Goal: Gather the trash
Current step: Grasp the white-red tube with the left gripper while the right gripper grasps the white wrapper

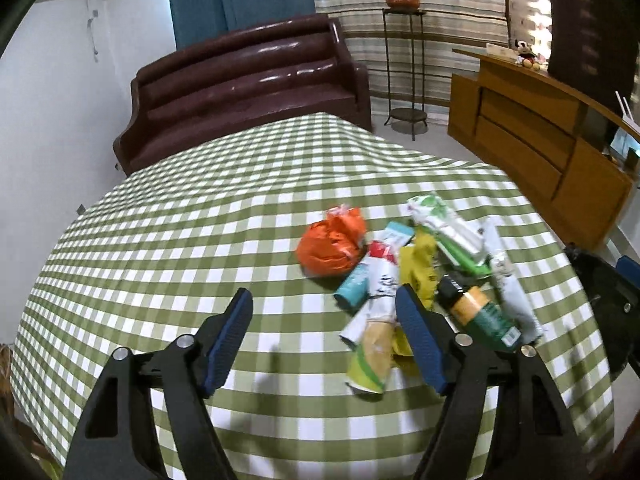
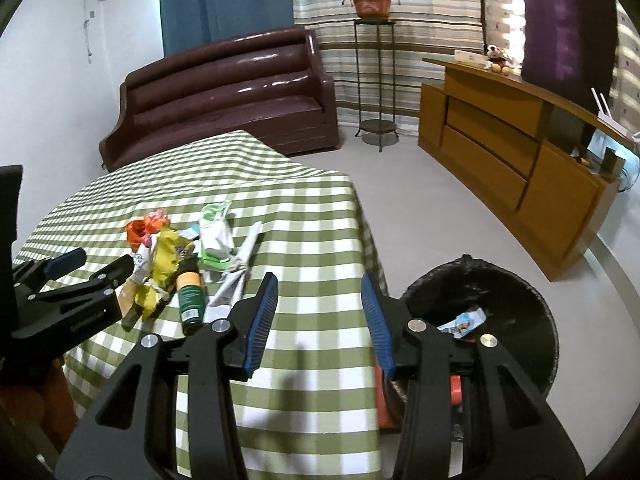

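A pile of trash lies on the green checked table [image 1: 200, 240]: an orange crumpled bag [image 1: 330, 242], a teal tube [image 1: 354, 282], a white and red wrapper [image 1: 380, 280], a yellow wrapper [image 1: 418, 264], a green and orange bottle [image 1: 476, 312] and a white and green pack [image 1: 444, 228]. My left gripper [image 1: 326, 304] is open and empty, just left of the pile. My right gripper [image 2: 320, 292] is open and empty over the table's right edge, beside the black-lined bin [image 2: 532, 300], which holds a blue wrapper [image 2: 464, 322]. The left gripper [image 2: 88, 264] shows there too, next to the bottle [image 2: 191, 292].
A dark red sofa [image 1: 248, 88] stands behind the table. A wooden sideboard [image 2: 512, 160] runs along the right wall. A plant stand [image 2: 374, 80] with a potted plant stands by the striped curtain. Grey floor [image 2: 420, 208] lies between table and sideboard.
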`<state>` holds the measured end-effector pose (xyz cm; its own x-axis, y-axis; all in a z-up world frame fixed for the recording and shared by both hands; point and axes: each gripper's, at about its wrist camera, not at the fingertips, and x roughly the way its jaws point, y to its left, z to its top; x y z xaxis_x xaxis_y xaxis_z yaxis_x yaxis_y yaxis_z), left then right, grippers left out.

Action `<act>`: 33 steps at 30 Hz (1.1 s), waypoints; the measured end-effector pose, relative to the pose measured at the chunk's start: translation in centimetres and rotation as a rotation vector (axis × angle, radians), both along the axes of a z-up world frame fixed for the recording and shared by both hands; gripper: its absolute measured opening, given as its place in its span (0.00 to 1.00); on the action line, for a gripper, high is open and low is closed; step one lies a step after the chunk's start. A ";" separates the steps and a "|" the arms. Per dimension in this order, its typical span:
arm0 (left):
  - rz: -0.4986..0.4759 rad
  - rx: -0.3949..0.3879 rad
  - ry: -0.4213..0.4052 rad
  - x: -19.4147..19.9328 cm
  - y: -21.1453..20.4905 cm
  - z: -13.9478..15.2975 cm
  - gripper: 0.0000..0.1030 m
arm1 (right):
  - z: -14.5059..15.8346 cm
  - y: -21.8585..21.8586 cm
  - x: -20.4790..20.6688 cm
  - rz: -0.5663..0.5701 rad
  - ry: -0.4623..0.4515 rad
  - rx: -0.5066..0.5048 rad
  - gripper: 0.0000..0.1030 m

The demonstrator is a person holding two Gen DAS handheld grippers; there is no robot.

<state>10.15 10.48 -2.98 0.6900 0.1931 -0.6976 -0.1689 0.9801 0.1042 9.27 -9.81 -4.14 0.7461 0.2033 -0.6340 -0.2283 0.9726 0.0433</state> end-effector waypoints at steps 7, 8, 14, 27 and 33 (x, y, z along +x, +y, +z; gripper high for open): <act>-0.043 -0.002 0.002 0.5 -0.2 -0.2 0.62 | -0.2 1.0 0.2 0.010 0.015 -0.007 0.41; -0.048 -0.003 0.002 0.5 -0.2 -0.2 0.61 | -0.2 1.1 0.2 0.012 0.015 -0.008 0.41; -0.084 -0.023 0.009 0.2 -0.5 -0.3 0.55 | -0.3 1.5 0.3 0.014 0.021 -0.010 0.41; -0.142 -0.095 0.056 0.4 -0.2 -1.7 0.22 | -0.8 1.9 0.3 0.029 0.031 -0.009 0.41; -0.160 -0.092 0.036 -0.6 -0.4 -1.2 0.18 | -0.8 2.6 0.4 0.040 0.034 -0.014 0.41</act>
